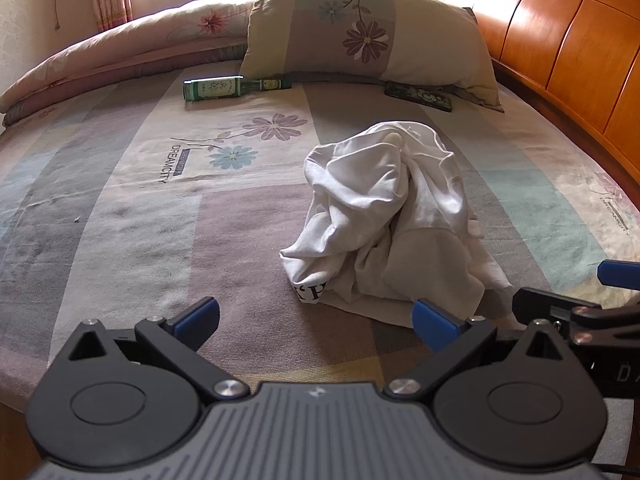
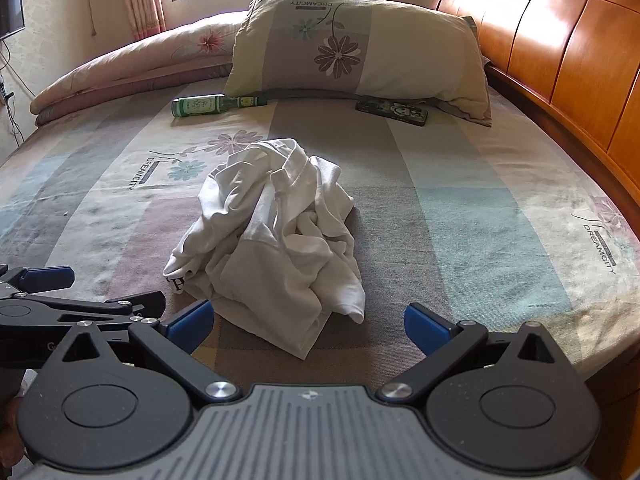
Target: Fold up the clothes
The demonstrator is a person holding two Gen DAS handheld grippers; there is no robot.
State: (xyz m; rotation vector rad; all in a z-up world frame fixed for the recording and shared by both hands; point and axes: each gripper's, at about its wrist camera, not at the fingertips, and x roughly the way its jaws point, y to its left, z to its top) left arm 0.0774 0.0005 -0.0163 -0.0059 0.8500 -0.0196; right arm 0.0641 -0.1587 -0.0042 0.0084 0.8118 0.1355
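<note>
Both jaws gape wide and empty: my left gripper and right gripper hover at the near edge of the bed. Between them, just beyond, the white shirt lies crumpled. I risk pinching several bunched layers, or dragging the sheet along with it.

White garment, floral striped bedsheet

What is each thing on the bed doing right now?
Shirt: crumpled in a heap, not folded.
Bottle: lying on its side.
Pillow: leaning against the headboard.
Left claw: open, empty.
Right claw: open, empty.
</note>
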